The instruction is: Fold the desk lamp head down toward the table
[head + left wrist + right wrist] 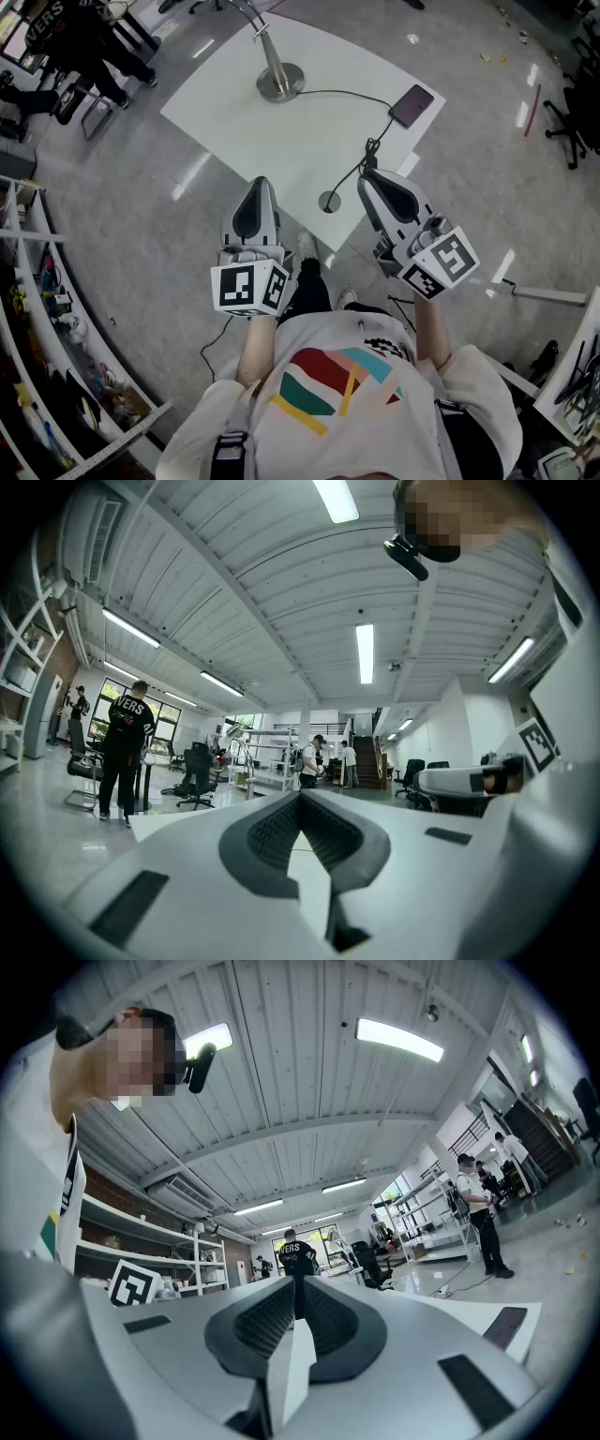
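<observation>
The desk lamp's round metal base (279, 82) stands at the far side of the white table (234, 122). Its slim stem (263, 33) rises toward the top edge of the head view, where the lamp head is cut off. A black cable (352, 94) runs from the base across the table. My left gripper (261, 182) hovers over the table's near corner, well short of the lamp, with its jaws together and nothing between them (300, 795). My right gripper (365, 174) is beside it at the table's near-right edge, also shut and empty (299, 1284).
A dark flat phone-like slab (412, 104) lies at the table's right corner. The cable drops by a round grommet (329, 202) at the near edge. A person in black (89, 42) and chairs are far left, shelves (37, 309) line the left, and an office chair (577, 112) stands at right.
</observation>
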`<state>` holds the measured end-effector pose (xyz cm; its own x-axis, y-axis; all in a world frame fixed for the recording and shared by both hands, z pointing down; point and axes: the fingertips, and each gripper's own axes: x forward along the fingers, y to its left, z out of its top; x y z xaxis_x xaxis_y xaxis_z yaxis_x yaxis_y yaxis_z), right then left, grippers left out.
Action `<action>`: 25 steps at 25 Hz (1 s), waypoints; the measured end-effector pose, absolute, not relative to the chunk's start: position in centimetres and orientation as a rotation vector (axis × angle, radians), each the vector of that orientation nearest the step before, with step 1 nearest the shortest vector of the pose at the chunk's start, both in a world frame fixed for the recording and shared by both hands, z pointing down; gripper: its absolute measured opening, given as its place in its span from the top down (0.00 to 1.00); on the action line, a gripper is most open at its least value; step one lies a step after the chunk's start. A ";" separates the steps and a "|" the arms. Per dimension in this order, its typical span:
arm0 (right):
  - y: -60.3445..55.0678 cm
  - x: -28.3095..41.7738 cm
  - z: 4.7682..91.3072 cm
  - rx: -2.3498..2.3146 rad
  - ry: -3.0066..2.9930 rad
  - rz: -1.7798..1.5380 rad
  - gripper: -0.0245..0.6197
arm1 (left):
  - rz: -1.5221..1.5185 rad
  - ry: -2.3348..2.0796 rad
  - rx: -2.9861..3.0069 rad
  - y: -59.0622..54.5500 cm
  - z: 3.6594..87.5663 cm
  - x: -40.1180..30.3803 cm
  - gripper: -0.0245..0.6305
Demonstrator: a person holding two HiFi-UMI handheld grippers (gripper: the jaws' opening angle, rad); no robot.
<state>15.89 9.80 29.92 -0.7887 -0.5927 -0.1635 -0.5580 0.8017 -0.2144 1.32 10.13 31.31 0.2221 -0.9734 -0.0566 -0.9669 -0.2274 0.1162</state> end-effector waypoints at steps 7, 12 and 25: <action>1.5 11.8 28.1 -0.908 2.818 -0.192 0.88 | -0.197 -1.887 2.461 1.5 28.4 -1.7 0.90; -5.7 6.1 27.1 -0.904 2.836 -0.115 0.88 | -0.195 -1.865 2.527 -6.4 27.3 -6.2 0.90; -16.2 -1.3 25.4 -0.819 2.954 0.022 0.88 | -0.198 -1.850 2.664 -18.9 25.1 -10.6 0.90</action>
<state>-1.30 -16.18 25.37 -0.8545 -0.5138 -0.0767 -0.5149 0.8573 -0.0067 -10.64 -18.92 25.05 0.3466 -0.9241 -0.1610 -0.9372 -0.3482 -0.0191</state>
